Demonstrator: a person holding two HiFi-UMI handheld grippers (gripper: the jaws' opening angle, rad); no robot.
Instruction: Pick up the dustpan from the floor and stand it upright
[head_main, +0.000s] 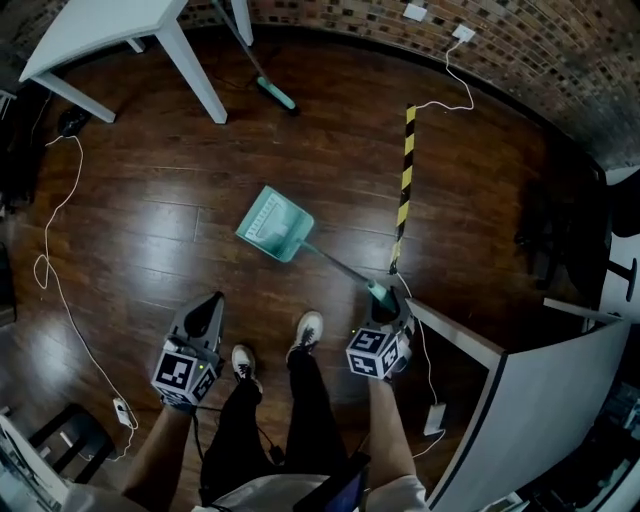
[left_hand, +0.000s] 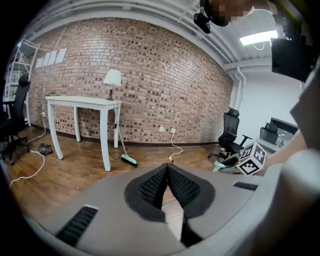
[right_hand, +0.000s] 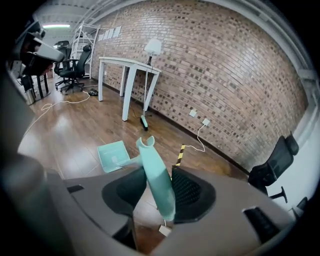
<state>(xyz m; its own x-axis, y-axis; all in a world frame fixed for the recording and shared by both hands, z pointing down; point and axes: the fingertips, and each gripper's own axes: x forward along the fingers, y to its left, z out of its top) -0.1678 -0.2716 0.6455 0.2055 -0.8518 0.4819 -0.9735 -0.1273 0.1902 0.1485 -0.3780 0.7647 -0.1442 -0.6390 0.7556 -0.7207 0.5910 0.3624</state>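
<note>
Your right gripper has its jaws apart, loose around the handle of the dustpan. The pan end sits on the floor, a little farther away than your feet. The handle leans up toward you. Your left gripper is closed and empty. I think the lifting is done, but the dustpan doesn't stand by itself yet.

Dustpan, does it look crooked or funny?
Yes. The dustpan is tilted, not upright: its scoop rests on the floor while its handle slants up and leans loosely between the open right tongs.
</note>
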